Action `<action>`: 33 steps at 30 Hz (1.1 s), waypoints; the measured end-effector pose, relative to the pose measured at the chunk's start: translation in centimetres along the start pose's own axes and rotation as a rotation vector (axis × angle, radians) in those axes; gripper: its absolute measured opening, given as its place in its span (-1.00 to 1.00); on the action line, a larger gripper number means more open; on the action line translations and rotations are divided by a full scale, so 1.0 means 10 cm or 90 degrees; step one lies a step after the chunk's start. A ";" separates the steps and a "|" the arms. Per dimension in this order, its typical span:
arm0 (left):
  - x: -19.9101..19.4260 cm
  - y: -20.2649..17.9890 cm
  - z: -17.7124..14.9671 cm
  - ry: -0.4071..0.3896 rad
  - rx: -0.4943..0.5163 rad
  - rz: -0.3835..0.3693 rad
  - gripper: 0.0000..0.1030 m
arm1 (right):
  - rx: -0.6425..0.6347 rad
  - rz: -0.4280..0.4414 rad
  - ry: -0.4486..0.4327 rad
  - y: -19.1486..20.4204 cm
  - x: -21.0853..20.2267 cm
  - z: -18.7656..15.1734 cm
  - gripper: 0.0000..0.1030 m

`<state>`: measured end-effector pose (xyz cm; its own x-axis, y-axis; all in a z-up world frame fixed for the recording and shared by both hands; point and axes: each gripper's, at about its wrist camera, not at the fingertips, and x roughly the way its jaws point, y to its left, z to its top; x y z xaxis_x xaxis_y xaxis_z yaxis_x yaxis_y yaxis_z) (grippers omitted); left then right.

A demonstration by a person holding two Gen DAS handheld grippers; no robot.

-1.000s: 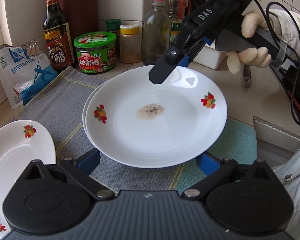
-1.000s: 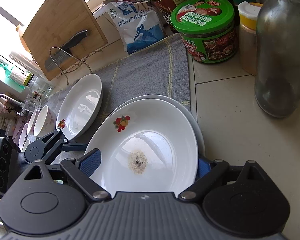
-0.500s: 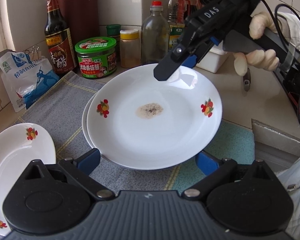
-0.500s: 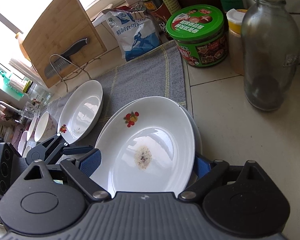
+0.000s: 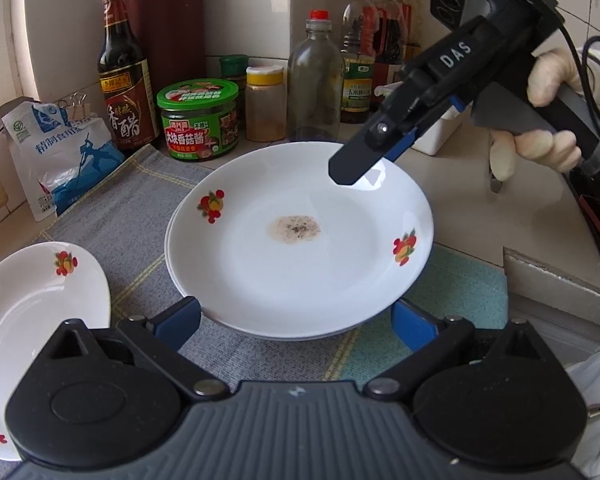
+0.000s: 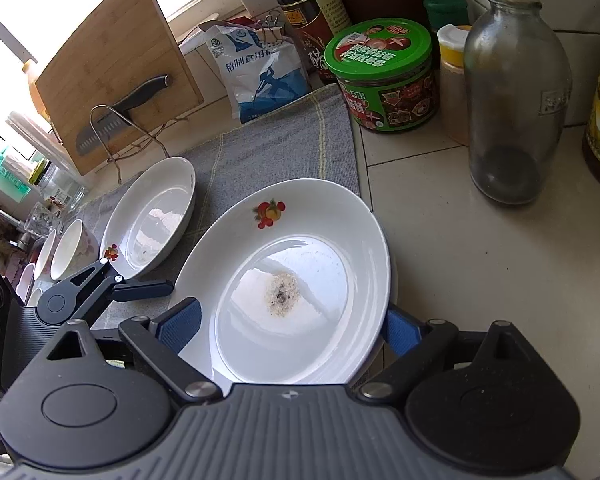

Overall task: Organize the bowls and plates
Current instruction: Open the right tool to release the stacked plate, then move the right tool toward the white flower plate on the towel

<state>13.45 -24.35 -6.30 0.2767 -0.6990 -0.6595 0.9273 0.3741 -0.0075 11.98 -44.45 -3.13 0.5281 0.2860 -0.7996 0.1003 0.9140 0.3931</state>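
A white plate with fruit prints and a brown stain sits on a second plate on the grey cloth. In the right wrist view the stained plate lies between my right gripper's open fingers. My right gripper shows in the left wrist view at the plate's far rim, wide apart and not clamped. My left gripper is open at the near rim, its blue pads on either side. A third plate lies to the left; it also shows in the right wrist view.
Sauce bottles, a green-lidded jar, a glass bottle and a salt bag line the back. A cutting board with a knife stands far left. Small bowls sit beyond the third plate. A counter step is at right.
Both cameras have pulled back and up a little from the stacked plates. The stained plate now lies squarely over the lower plate. Both grippers stay open.
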 end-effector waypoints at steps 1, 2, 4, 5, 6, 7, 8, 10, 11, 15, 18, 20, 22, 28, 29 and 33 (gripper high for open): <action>-0.01 0.00 -0.01 -0.002 -0.002 0.000 0.95 | 0.000 -0.005 -0.001 0.01 0.00 -0.01 0.89; -0.02 -0.01 -0.02 -0.004 -0.004 0.000 0.95 | 0.001 -0.009 -0.003 0.02 0.00 -0.02 0.89; -0.04 0.00 -0.03 -0.010 -0.014 0.003 0.95 | 0.009 -0.016 -0.006 0.01 -0.01 -0.05 0.89; -0.05 0.00 -0.03 -0.013 -0.019 0.004 0.95 | 0.015 -0.015 -0.008 -0.01 -0.02 -0.06 0.89; -0.07 0.01 -0.03 -0.016 -0.024 0.006 0.95 | 0.019 -0.013 -0.010 -0.02 -0.03 -0.08 0.89; -0.09 0.02 -0.04 -0.020 -0.028 0.011 0.95 | 0.021 -0.015 -0.014 -0.02 -0.04 -0.09 0.89; -0.11 0.02 -0.04 -0.023 -0.030 0.016 0.95 | 0.019 -0.018 -0.022 0.00 -0.08 -0.10 0.89; -0.15 0.03 -0.05 -0.028 -0.041 0.030 0.96 | 0.009 -0.018 -0.042 0.05 -0.15 -0.10 0.96; -0.17 0.03 -0.06 -0.028 -0.048 0.038 0.96 | 0.002 -0.019 -0.055 0.09 -0.18 -0.10 0.97; -0.28 0.05 -0.09 -0.036 -0.084 0.081 0.96 | -0.052 -0.038 -0.081 0.28 -0.21 -0.08 1.00; -0.35 0.08 -0.13 -0.036 -0.116 0.124 0.97 | -0.107 -0.052 -0.082 0.44 -0.11 -0.03 1.00; -0.40 0.10 -0.17 -0.032 -0.139 0.157 0.97 | -0.147 -0.050 -0.080 0.55 -0.02 0.01 1.00; -0.44 0.14 -0.23 -0.020 -0.168 0.188 0.97 | -0.183 -0.033 -0.077 0.64 0.06 0.08 1.00; -0.54 0.24 -0.48 0.042 -0.249 0.305 0.97 | -0.269 0.040 -0.065 0.90 0.34 0.28 1.00; -0.56 0.26 -0.52 0.049 -0.259 0.318 0.97 | -0.276 0.051 -0.061 0.95 0.39 0.31 1.00; -0.60 0.37 -0.69 0.069 -0.288 0.353 0.96 | -0.296 0.068 -0.052 1.12 0.53 0.34 1.00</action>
<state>13.51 -14.53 -7.55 0.6280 -0.2770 -0.7272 0.4558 0.8884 0.0552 18.83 -33.65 -1.44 0.5817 0.3789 -0.7197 -0.3365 0.9177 0.2112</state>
